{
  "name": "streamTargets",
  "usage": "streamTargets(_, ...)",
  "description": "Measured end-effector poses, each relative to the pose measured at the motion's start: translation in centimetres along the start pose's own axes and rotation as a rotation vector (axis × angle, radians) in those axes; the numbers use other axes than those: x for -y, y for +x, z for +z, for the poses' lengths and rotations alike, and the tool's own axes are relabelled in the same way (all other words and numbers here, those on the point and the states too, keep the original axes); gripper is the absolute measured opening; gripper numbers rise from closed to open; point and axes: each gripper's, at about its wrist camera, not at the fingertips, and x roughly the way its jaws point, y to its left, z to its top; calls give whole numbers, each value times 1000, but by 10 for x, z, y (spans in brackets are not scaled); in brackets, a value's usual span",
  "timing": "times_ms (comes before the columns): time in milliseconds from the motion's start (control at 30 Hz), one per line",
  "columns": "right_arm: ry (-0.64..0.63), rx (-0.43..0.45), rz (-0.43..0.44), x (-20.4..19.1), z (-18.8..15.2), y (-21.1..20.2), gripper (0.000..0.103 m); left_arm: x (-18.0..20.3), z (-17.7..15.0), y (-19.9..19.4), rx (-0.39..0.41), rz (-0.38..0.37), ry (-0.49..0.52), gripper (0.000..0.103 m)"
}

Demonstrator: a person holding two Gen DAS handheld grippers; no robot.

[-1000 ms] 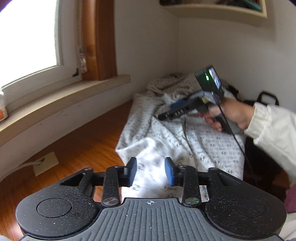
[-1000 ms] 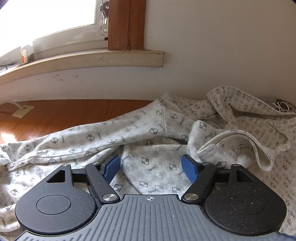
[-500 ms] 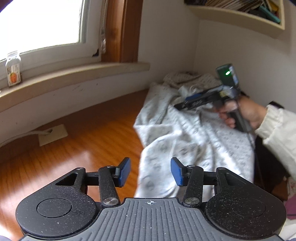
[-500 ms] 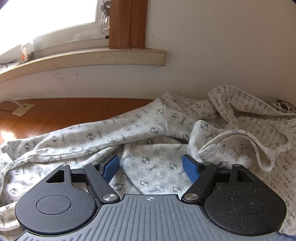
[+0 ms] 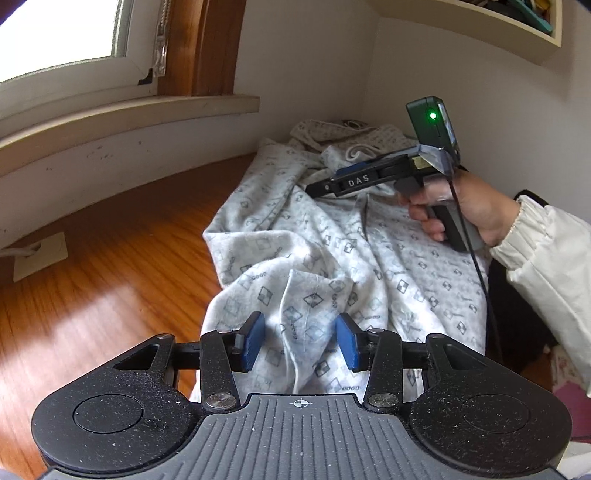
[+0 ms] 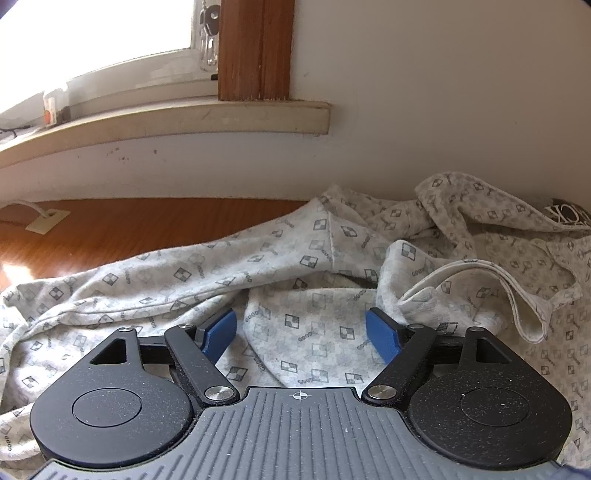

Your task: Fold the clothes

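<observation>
A pale grey garment (image 5: 369, 251) printed with small checked diamonds lies crumpled on a wooden surface, reaching back to the wall corner. My left gripper (image 5: 300, 332) hovers over its near end. Its jaws are closing with a raised fold of the cloth between them, and the blue pads (image 5: 251, 341) stand clear of the fabric. My right gripper (image 5: 314, 187), held by a hand (image 5: 465, 210) in a cream sleeve, hangs over the far part. In the right wrist view the right gripper (image 6: 300, 325) is open above the garment (image 6: 295, 266), and a ribbed neckline loop (image 6: 517, 295) lies to its right.
Wooden surface (image 5: 110, 277) stretches left of the garment, with a wall plate and cable (image 5: 40, 254) at its edge. A window sill (image 5: 129, 114) runs along the wall, with a small bottle (image 6: 50, 110) on it. A shelf (image 5: 517, 22) hangs above. A black bag (image 5: 524, 314) stands at the right.
My left gripper has sunk and swung toward the garment's near end, so a cloth fold now stands between its jaws. The right gripper has stayed put, still open.
</observation>
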Motion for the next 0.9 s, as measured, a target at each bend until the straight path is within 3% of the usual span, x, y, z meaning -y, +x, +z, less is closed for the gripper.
streamTargets(233, 0, 5, -3, 0, 0, -2, 77, -3, 13, 9, 22, -33, -22, 46)
streamTargets(333, 0, 6, -5, 0, 1, -2, 78, -2, 14, 12, 17, -41, -17, 32)
streamTargets(400, 2, 6, -5, 0, 1, -3, 78, 1, 11, 9, 29, -24, 4, 10)
streamTargets(433, 3, 6, -5, -1, 1, -3, 78, 1, 10, 7, 38, -15, 12, 8)
streamTargets(667, 4, 23, -12, -1, 3, -4, 79, -38, 9, -50, 160, 129, -70, 7)
streamTargets(767, 26, 44, 37, 5, 4, -8, 81, -66, 4, -72, 188, 186, -124, 7)
streamTargets(900, -136, 38, -33, 1, 11, -3, 81, -89, -4, -85, 204, 220, -171, 7)
